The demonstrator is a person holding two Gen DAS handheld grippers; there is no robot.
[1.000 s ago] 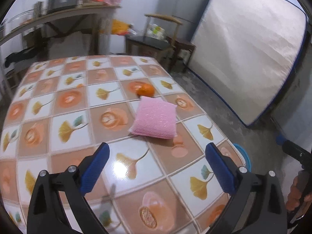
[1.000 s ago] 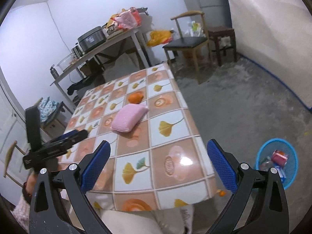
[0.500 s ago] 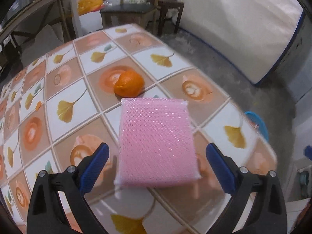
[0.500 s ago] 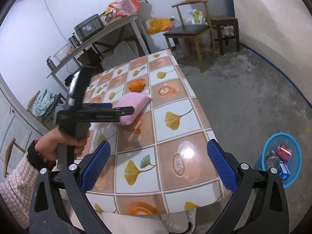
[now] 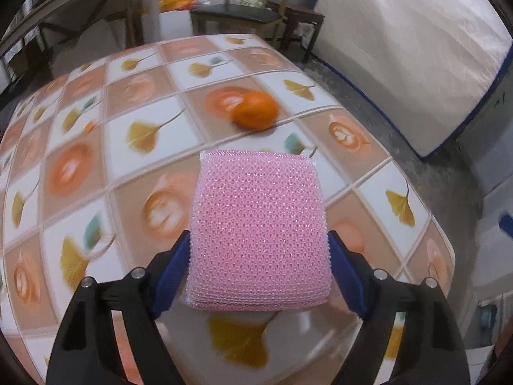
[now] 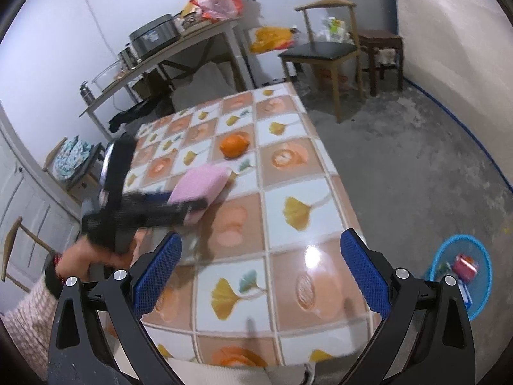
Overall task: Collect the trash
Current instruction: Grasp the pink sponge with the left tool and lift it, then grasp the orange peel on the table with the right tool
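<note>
A pink mesh sponge [image 5: 259, 234] lies on the tiled table [image 5: 80, 166]. My left gripper [image 5: 259, 237] straddles it, its jaws closing, and the blue pads [image 5: 174, 269] meet the sponge's two sides. In the right wrist view the same sponge [image 6: 200, 181] sits between the left gripper's black fingers, held by a person's hand [image 6: 96, 253]. An orange [image 5: 255, 110] rests just beyond the sponge. My right gripper [image 6: 261, 237] hovers open over the table's near corner with nothing between its pads.
A blue mesh basket [image 6: 461, 238] with a red can [image 6: 465, 264] and other trash stands on the floor right of the table. A chair [image 6: 320, 48] and a cluttered side table [image 6: 179, 45] stand at the back. A mattress [image 5: 400, 48] leans on the right wall.
My left gripper came forward and down over the sponge, and its jaws narrowed from wide open until the pads reached the sponge's sides. The right gripper shifted a little; the basket slid rightward in view.
</note>
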